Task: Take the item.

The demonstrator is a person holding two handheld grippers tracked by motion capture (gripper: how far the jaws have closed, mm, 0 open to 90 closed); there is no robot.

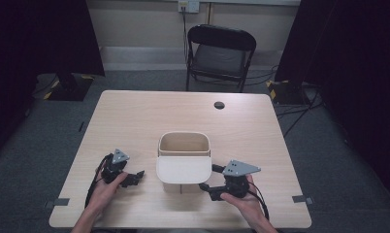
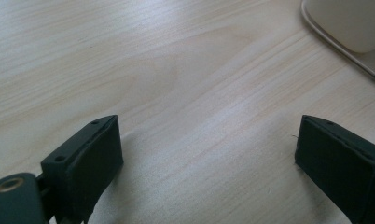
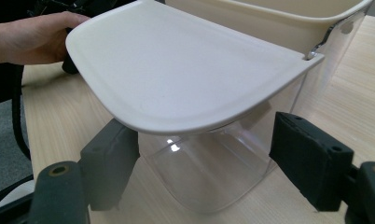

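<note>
High view: a cream bin (image 1: 184, 145) stands at the middle of the tabletop (image 1: 135, 116), its flat lid (image 1: 183, 169) swung open toward the person. The left hand-held gripper (image 1: 135, 175) rests just left of the bin, jaws spread wide over bare wood and holding nothing — probably parked clear of the lid. The right hand-held gripper (image 1: 208, 178) sits just right of the lid's front edge; in the right gripper view its jaws stand apart under the lid (image 3: 185, 79), flanking the bin's clear lower wall (image 3: 209, 172) — likely placed to steady or lift it. No brand, label or writing is legible.
</note>
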